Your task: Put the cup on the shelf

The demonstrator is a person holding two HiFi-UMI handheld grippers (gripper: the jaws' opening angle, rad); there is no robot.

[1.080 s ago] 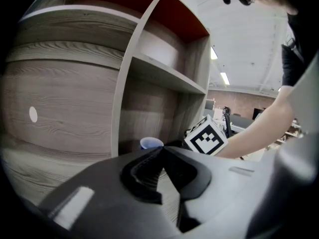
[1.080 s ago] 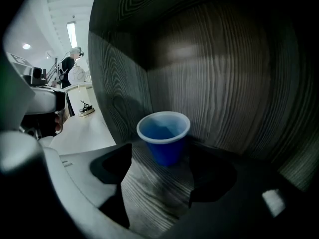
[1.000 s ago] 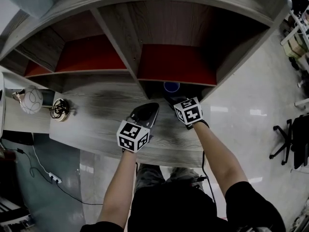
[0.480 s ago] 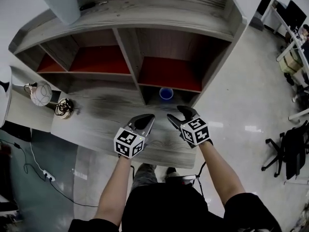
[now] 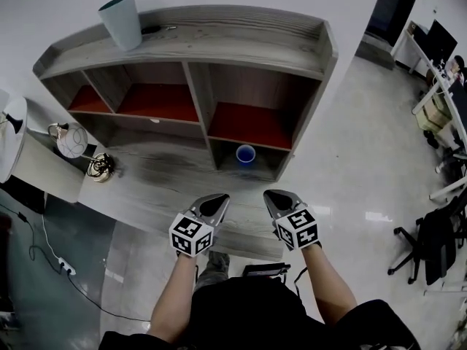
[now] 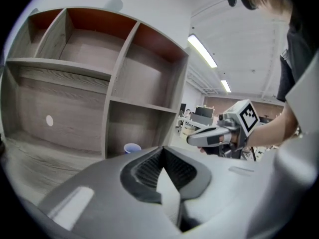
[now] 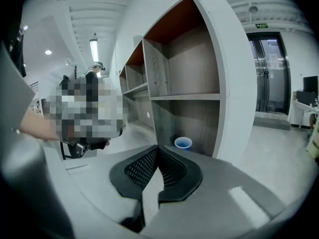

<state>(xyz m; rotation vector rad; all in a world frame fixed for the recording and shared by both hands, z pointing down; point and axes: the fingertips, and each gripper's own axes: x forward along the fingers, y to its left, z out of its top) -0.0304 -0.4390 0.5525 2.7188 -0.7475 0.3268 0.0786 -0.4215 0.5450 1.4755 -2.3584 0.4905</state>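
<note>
The blue cup (image 5: 245, 154) stands upright, mouth up, in the lower right compartment of the shelf (image 5: 219, 39), a grey wood-grain unit with red panels inside that sits at the back of the tabletop (image 5: 157, 175). Nothing touches the cup.

Both grippers hang side by side over the near edge of the tabletop, pointing toward the shelf and well apart from the cup. The left gripper (image 5: 216, 200) has its fingers (image 6: 147, 171) pressed together, tip to tip, with nothing between them. The right gripper (image 5: 274, 195) has just been closing, and its fingers (image 7: 142, 168) now meet with nothing caught between them either. In the left gripper view the right gripper shows off to the side, level with it and aimed the same way.

As for print, each gripper carries a marker cube (image 6: 247, 115) with black-and-white square patterns (codes rather than words). In the right gripper view a small green sign (image 7: 262, 26) hangs above a glass door (image 7: 271, 73), too small to read. The cup's wall is too small in every view to tell whether it bears a label.

On top of the shelf stands a pale tapered bin (image 5: 122, 20). Left of the shelf, a round white lamp (image 5: 71, 138) sits beside a coil of cable (image 5: 97, 167).
</note>
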